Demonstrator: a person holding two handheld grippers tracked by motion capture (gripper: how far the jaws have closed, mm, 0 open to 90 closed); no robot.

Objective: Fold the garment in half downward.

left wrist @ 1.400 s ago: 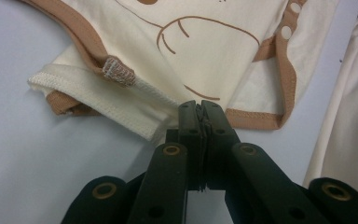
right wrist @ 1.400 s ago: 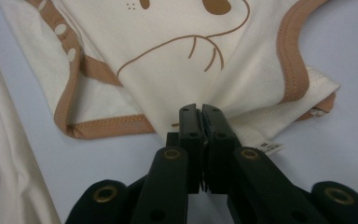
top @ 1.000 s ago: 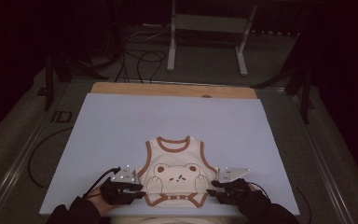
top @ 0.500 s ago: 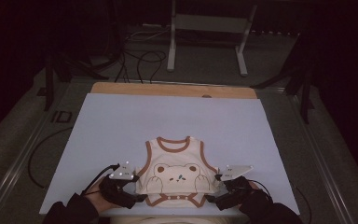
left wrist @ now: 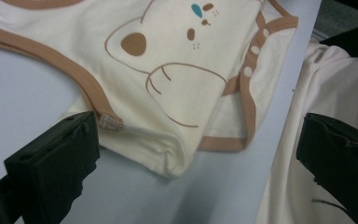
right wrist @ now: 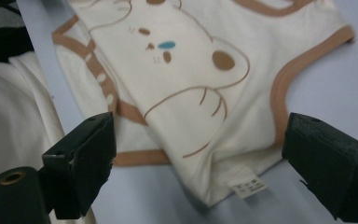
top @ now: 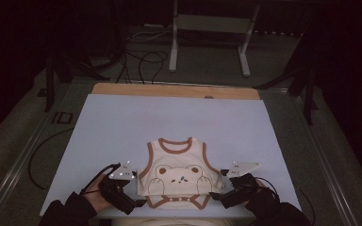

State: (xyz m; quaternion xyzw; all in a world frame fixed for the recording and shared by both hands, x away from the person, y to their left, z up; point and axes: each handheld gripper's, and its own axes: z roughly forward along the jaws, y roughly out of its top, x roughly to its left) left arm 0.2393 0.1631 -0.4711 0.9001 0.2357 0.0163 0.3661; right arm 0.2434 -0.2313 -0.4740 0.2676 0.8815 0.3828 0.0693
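One worktop (top: 122,122) with a pale blue surface carries the whole job. On its near half, close to the person's edge, lies a cream baby bodysuit (top: 176,165) with brown trim and a bear print. It is spread flat and face up, and its lower part is folded up, so that the snap strip shows along the near side.

Orientation: the long axis of the bodysuit runs from the near edge toward the far edge of the worktop. The neck opening points away from the person; the folded hem points toward the person.

Left hand-held gripper (top: 139,203): jaws wide apart, having just been opening; the lower left corner of the garment lies between them, and neither pad presses on it. Right hand-held gripper (top: 213,195): jaws likewise wide, having just been opening, with the lower right corner and its care label (right wrist: 248,186) between them, unclamped.

Risks, as a judgement:
- The released fold may spring back if the cloth is not creased.
- A pad may drag a corner on withdrawal and skew the garment.
- The hem sits near the edge, so a pull could slide it off.
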